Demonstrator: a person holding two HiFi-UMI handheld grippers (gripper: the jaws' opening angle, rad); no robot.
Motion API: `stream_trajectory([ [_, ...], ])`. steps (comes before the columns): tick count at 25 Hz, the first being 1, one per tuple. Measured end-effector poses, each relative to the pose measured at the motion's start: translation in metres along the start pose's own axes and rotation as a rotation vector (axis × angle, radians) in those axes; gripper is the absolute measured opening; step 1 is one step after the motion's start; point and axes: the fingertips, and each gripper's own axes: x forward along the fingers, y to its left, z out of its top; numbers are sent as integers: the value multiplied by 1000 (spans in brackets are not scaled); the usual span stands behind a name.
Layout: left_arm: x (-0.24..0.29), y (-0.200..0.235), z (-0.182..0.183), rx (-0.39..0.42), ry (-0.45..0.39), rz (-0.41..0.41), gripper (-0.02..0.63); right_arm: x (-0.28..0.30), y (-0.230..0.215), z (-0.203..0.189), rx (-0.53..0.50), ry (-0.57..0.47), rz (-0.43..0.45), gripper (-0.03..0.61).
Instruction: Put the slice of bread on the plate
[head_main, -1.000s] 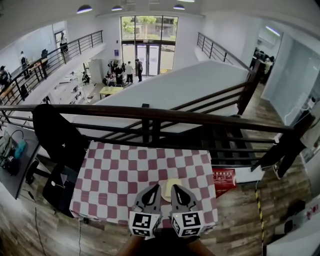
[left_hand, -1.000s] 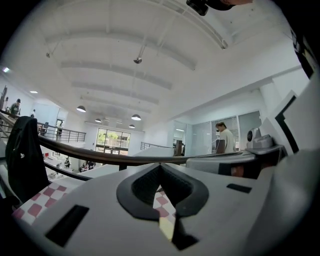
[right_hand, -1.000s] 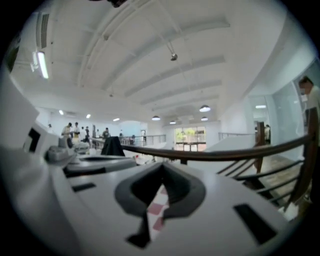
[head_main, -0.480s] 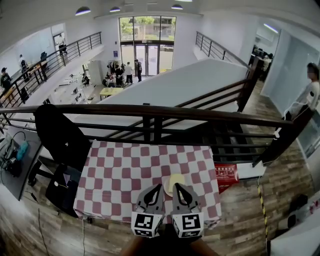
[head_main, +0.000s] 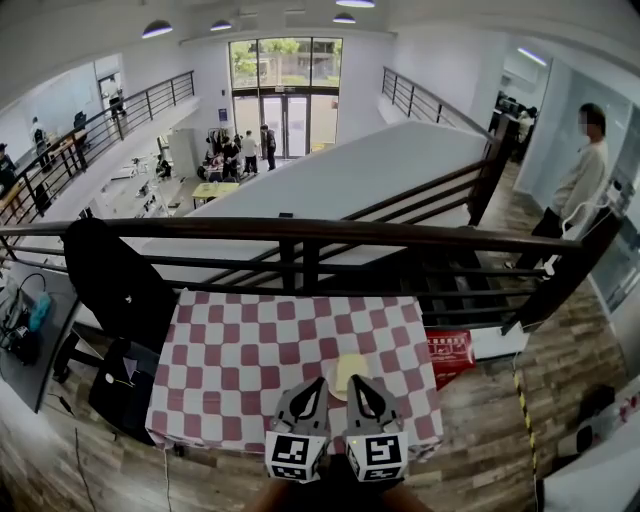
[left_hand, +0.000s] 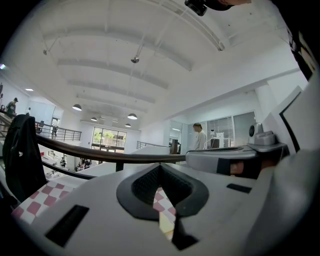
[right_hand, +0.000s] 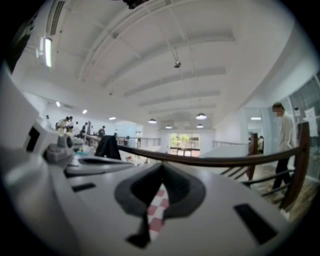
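Both claws are held level and side by side over the near edge of the checked tablecloth (head_main: 250, 340). The left claw (head_main: 316, 386) is seen with its jaws brought fully together and nothing between them; only cloth is glimpsed through the slit below the tips. The right claw (head_main: 354, 383) is likewise closed tight and empty. The pale yellow slice of bread (head_main: 350, 368) lies just ahead of the right claw's tips. It appears to rest on the white plate (head_main: 331, 384), whose rim shows between the two claws. The placing is therefore judged done, or nearly so. If the slice must be shifted, a claw would first have to be opened; otherwise only a withdrawal is called for.
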Motion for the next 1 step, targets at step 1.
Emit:
stream_trajectory([
  [1,1,1,-2,-4,4,3,18,1,1,-2,0,5,2,14],
])
